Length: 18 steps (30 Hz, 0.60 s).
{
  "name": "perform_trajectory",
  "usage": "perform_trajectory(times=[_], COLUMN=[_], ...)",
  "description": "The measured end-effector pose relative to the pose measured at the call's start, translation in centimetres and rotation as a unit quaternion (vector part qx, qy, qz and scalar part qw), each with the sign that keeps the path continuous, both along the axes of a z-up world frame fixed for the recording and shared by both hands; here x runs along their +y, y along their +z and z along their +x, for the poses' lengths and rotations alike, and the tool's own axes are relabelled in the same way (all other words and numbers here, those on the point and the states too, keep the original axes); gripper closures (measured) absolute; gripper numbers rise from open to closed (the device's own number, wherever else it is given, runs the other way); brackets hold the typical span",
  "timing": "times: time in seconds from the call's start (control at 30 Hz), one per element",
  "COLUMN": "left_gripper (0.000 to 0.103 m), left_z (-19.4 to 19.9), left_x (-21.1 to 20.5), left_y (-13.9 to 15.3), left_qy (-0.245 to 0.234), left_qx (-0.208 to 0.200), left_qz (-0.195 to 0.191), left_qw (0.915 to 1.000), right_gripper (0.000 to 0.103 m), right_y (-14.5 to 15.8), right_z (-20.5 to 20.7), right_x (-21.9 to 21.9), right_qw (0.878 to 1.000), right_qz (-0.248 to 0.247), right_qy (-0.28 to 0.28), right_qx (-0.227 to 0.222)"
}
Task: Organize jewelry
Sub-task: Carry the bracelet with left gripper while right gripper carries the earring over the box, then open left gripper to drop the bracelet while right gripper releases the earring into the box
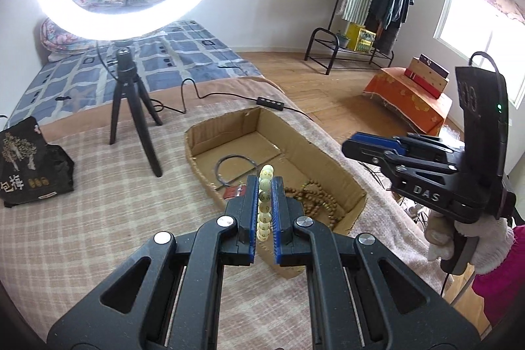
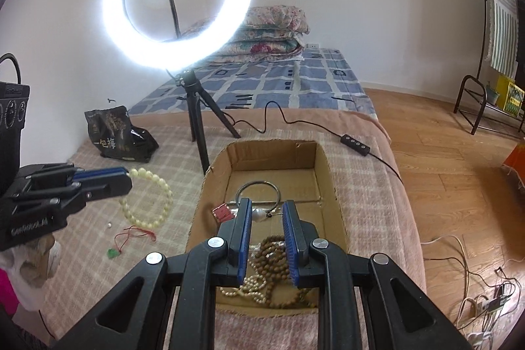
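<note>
My left gripper (image 1: 265,186) is shut on a pale green bead bracelet (image 1: 265,205), held above the blanket just left of the cardboard box (image 1: 328,150); the bracelet hangs from it in the right wrist view (image 2: 154,202). My right gripper (image 2: 266,209) is open and empty above the box (image 2: 328,186). The box holds a dark bangle (image 2: 259,189), a brown wooden bead string (image 2: 272,255), a pearl earring (image 2: 259,215), a small red piece (image 2: 221,212) and a cream bead strand (image 2: 249,284). A red cord with a green pendant (image 2: 131,235) lies on the blanket.
A ring light on a black tripod (image 2: 197,127) stands behind the box, its cable and remote (image 2: 356,145) trailing right. A black snack bag (image 2: 118,133) lies at the back left. The bed's edge drops to wooden floor on the right.
</note>
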<state>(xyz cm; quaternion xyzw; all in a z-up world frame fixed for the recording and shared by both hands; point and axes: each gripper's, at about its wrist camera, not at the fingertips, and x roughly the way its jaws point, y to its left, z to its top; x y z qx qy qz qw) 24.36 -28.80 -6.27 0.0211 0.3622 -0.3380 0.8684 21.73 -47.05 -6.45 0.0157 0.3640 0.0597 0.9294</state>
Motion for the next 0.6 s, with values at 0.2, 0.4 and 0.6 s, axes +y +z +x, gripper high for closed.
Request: perform_trajectory(times=[0.2,0.4,0.6], left_gripper=[0.098,0.098,0.098], left_z=[-0.2,-0.3,-0.5], left_x=[-2.0,-3.3,-4.2], left_y=[-0.9,-1.8,-2.3], left_qy=[-0.012,-0.022,-0.026], left_qx=[0.007,0.017,0.019], left_qz=[0.002,0.005,0.013], left_qw=[0.9999,0.9996,0.9994], right_gripper=[0.085,0.085,0.085], right_y=[-0.9,-1.9,-2.7], right_z=[1.6,3.4,5.0], right_x=[-0.5,-1.1,-1.3], right_qw=[1.0,1.0,0.999], right_qz=[0.001,0.006,0.013], right_qy=[-0.003,-0.012,-0.02], right_qx=[0.01,0.015,0.022])
